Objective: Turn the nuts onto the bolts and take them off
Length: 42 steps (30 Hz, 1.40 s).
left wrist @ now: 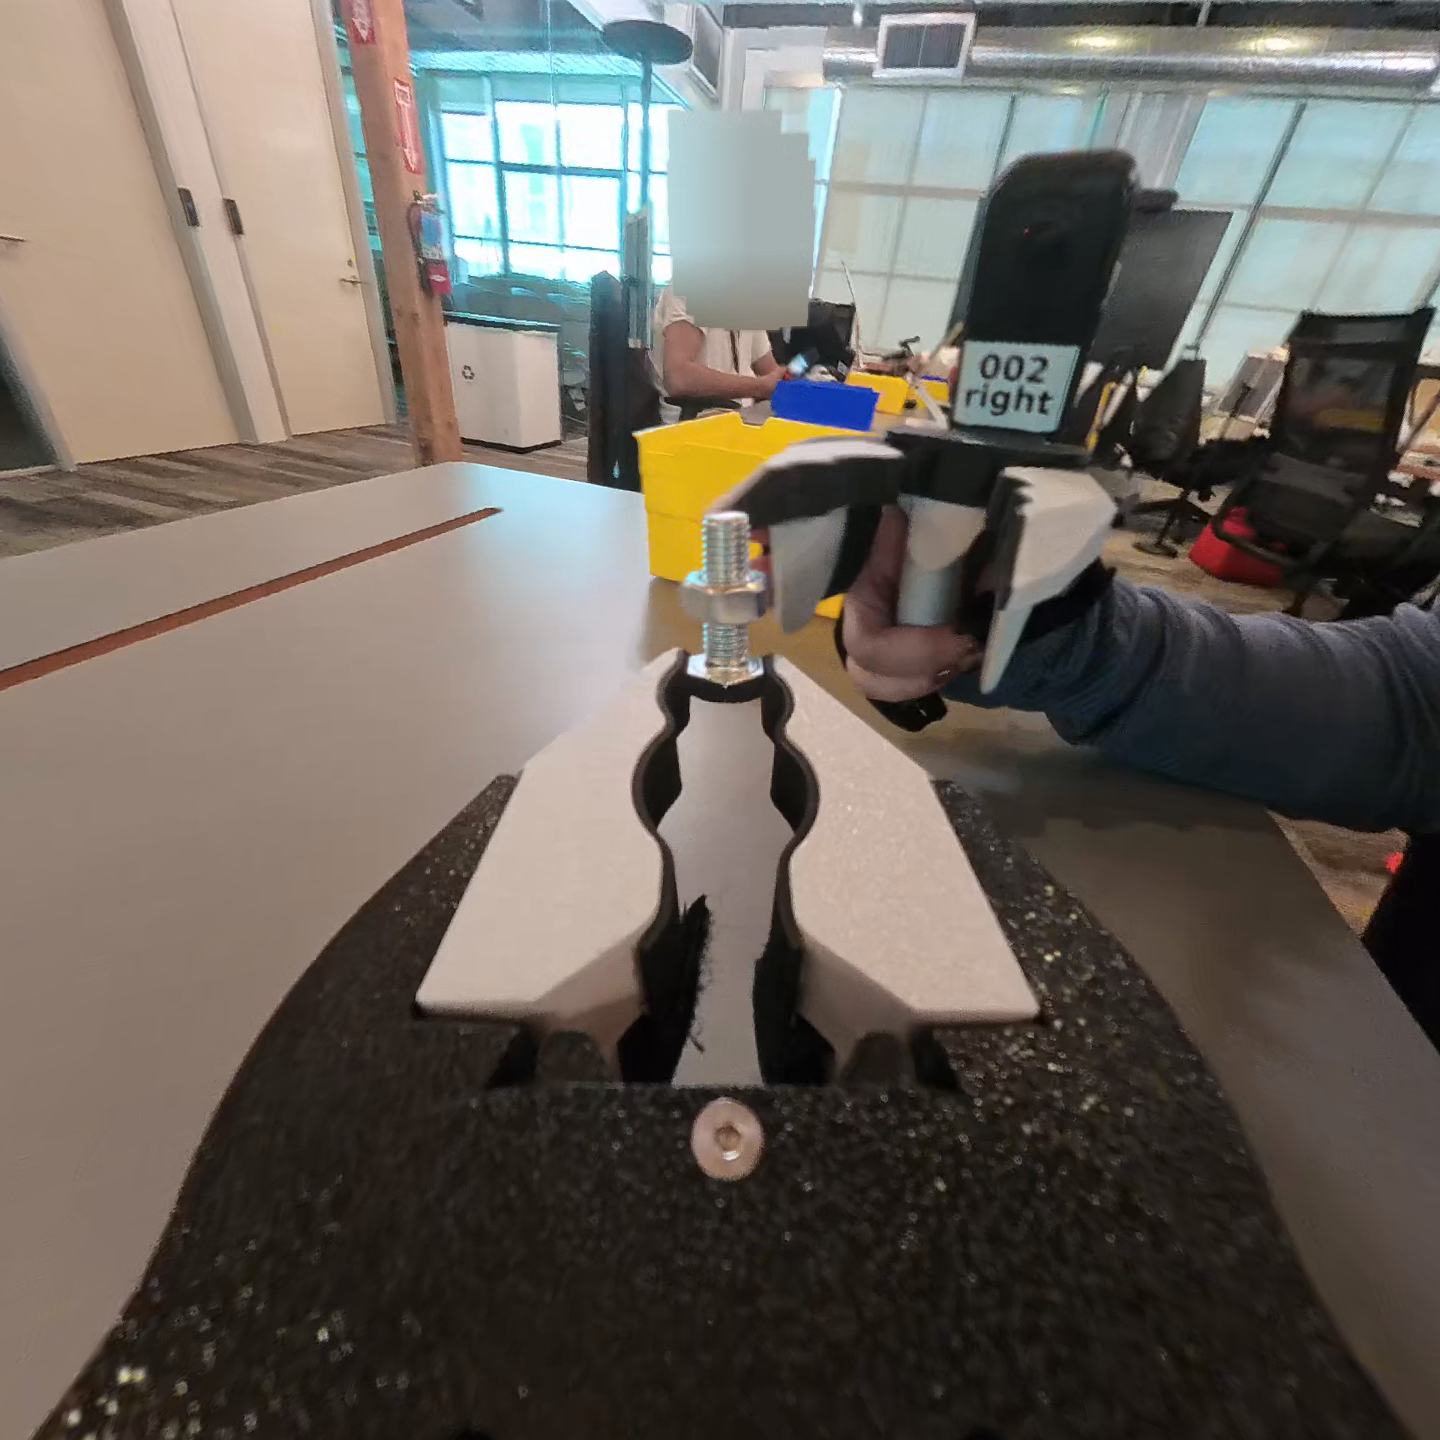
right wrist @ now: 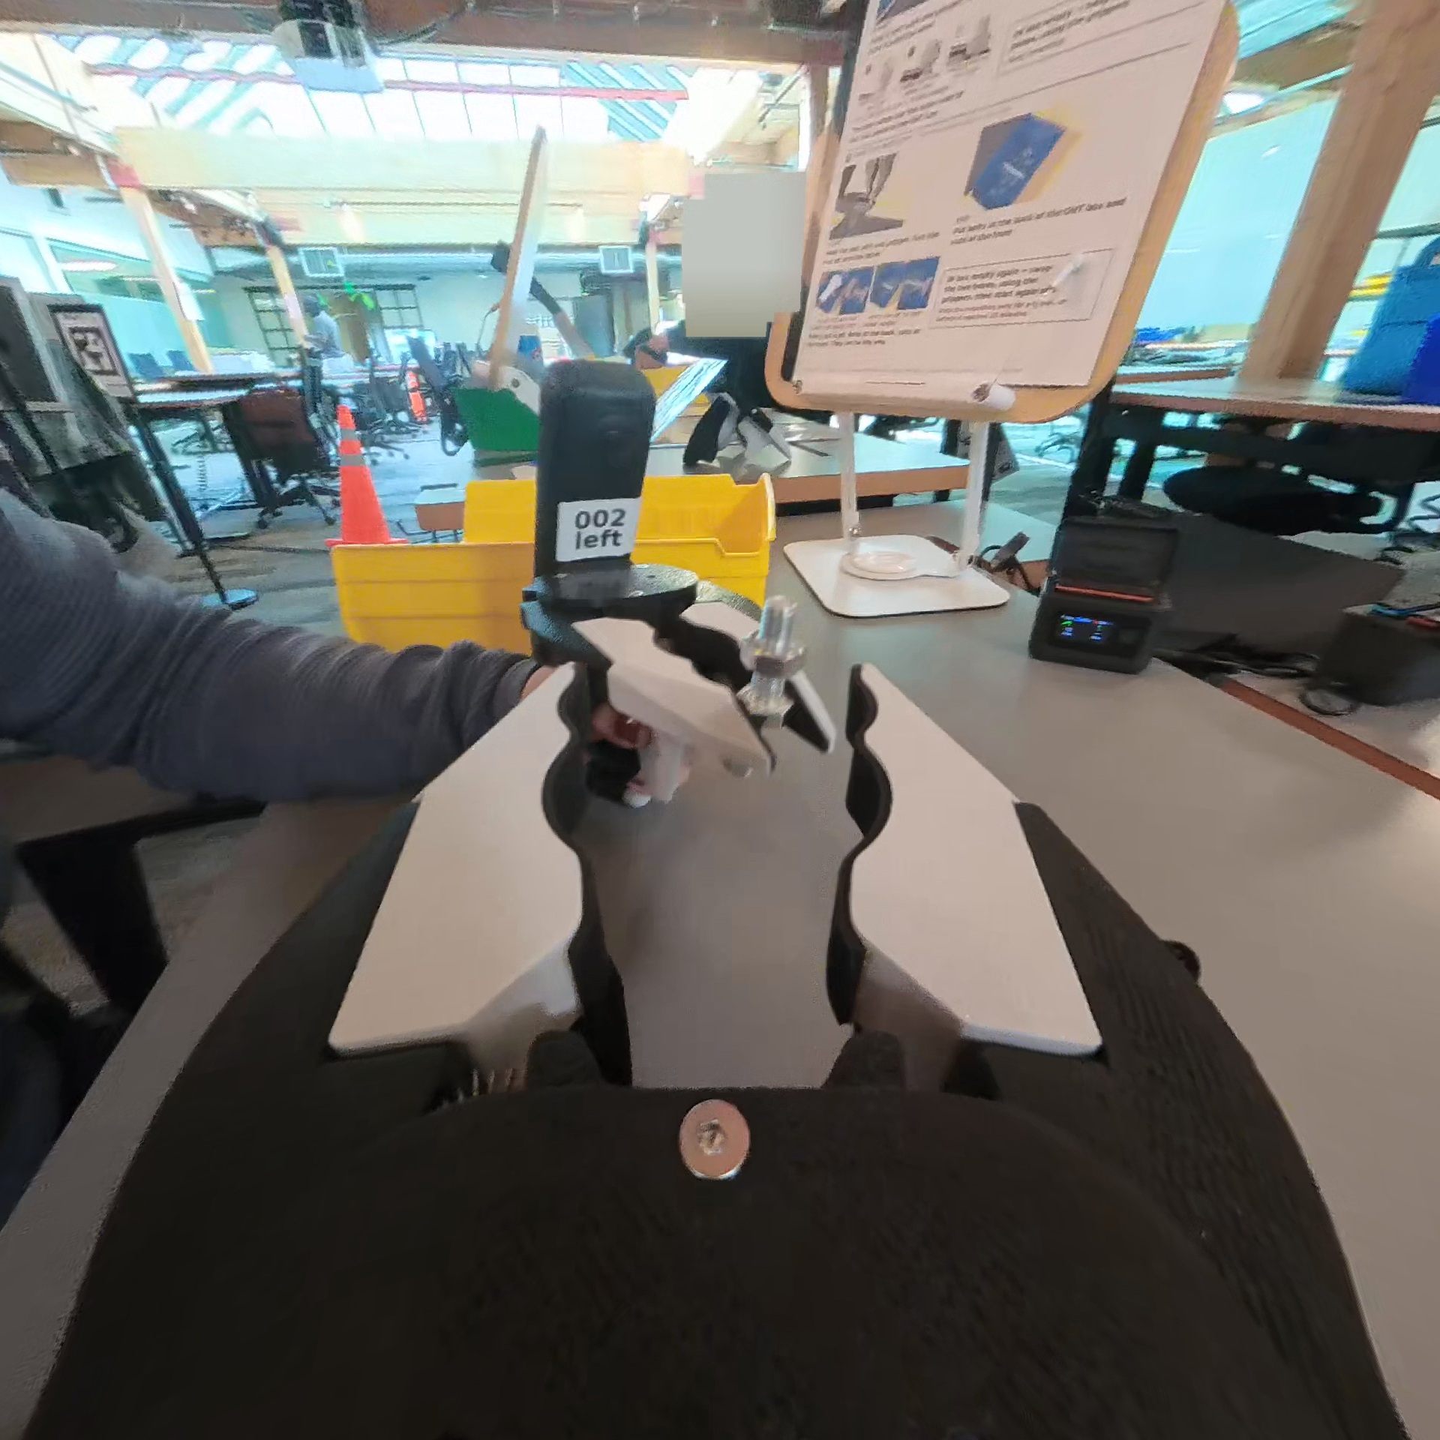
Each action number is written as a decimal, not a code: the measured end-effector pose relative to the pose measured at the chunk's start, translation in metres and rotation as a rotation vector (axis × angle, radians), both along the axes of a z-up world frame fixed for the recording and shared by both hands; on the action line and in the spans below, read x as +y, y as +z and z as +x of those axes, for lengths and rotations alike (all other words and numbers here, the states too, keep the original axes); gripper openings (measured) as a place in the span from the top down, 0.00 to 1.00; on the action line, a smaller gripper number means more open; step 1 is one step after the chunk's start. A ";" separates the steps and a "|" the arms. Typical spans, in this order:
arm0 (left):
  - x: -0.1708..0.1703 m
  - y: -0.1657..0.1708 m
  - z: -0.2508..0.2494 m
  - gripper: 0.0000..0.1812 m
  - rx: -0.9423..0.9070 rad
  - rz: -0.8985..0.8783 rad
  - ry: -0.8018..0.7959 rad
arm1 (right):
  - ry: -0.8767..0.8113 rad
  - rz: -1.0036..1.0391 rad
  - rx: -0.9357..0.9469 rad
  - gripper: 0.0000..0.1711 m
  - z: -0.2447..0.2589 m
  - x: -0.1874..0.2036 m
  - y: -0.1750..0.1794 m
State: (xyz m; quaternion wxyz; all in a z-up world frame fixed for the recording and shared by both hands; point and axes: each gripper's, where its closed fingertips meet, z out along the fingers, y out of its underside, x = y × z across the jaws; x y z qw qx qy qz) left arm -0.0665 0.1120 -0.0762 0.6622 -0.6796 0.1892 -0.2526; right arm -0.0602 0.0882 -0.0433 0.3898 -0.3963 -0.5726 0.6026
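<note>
A silver bolt (left wrist: 725,545) stands upright with its head pinched between the tips of my left gripper (left wrist: 725,676), which is shut on it. A hex nut (left wrist: 725,596) sits about halfway down the thread. My right gripper (left wrist: 892,651) is open and empty, held just right of the bolt, with one finger close to the bolt's top. In the right wrist view my right gripper (right wrist: 713,693) has its jaws wide apart. The left gripper (right wrist: 779,725), the bolt (right wrist: 775,619) and the nut (right wrist: 767,653) show just ahead, between its fingertips.
The grey table (left wrist: 312,701) carries a yellow bin (left wrist: 701,483) behind the bolt and a blue bin (left wrist: 826,405) farther back. A stand holding a printed sheet (right wrist: 974,195) and a small black device with a screen (right wrist: 1106,608) stand at the right. A person sits at a far desk. The grippers are tip to tip, or close to it.
</note>
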 end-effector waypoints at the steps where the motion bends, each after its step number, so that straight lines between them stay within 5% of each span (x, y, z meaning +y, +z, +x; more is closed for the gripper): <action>1: -0.001 -0.003 0.008 0.91 0.021 -0.005 -0.027 | -0.018 0.002 0.007 0.59 -0.003 0.000 0.000; 7: 0.001 -0.008 0.020 0.91 0.048 -0.010 -0.050 | 0.037 0.084 -0.039 0.55 -0.009 -0.024 -0.013; 10: 0.004 -0.003 -0.004 0.91 0.021 -0.007 0.044 | 0.027 0.007 -0.014 0.80 0.004 -0.002 0.000; 14: 0.004 -0.010 0.015 0.91 0.123 0.001 0.010 | -0.112 0.020 0.007 0.81 -0.003 0.016 0.000; 21: 0.001 -0.007 0.024 0.91 0.150 0.046 0.014 | -0.056 0.016 -0.051 0.96 -0.007 0.004 -0.009; 26: 0.010 -0.002 0.002 0.49 0.270 0.180 0.274 | -0.098 0.082 -0.039 0.95 0.009 0.017 0.009; 30: 0.009 0.012 -0.021 0.44 0.185 0.223 0.393 | -0.337 0.168 -0.060 0.95 0.067 0.061 0.064; 33: 0.011 0.012 -0.029 0.44 0.137 0.196 0.416 | -0.619 0.178 -0.390 0.96 0.146 0.115 0.059; 36: 0.011 0.012 -0.029 0.44 0.156 0.207 0.430 | -0.872 0.049 -0.862 0.96 0.235 0.168 0.004; 42: 0.009 0.010 -0.020 0.49 0.200 0.224 0.403 | -0.740 -0.211 -1.465 0.95 0.301 0.188 -0.099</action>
